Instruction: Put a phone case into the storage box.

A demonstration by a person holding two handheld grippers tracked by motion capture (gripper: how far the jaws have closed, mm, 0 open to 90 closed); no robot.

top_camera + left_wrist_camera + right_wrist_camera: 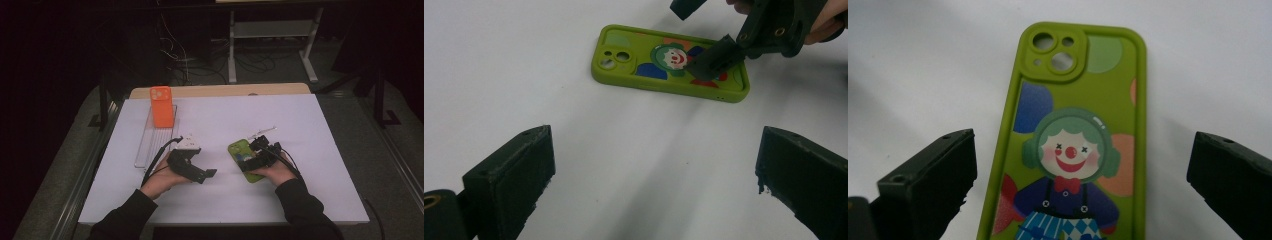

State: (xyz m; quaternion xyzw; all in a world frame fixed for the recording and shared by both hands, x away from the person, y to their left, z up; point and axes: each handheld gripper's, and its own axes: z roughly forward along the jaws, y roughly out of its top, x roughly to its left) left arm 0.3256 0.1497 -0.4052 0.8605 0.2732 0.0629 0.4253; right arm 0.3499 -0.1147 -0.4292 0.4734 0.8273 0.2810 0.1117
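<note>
A dark room with cables and desk legs lies behind a white table [300, 120], which takes up most of the high view. Toward its far left a wire rack [150, 140] lies flat, and an orange phone case [162, 106] stands upright at the rack's far end. Nearer the person, right of centre, a green phone case [1083, 125] lies flat on the table with its printed back up, a clown figure on it and the camera cut-out at the far end. The right gripper [257, 155] hovers low over this case, its jaws spread wide to either side of it and closed on nothing; in the left gripper view one of its jaws sits right at the case's printed back, though whether it touches is hard to tell. The left gripper [197, 170] rests well apart to the left, pointed toward the green case, its jaws equally wide and empty. By the look of it the work is at an early stage: the orange case is already up on the rack, while the green one has yet to be gripped, lifted and carried over beside it.
</note>
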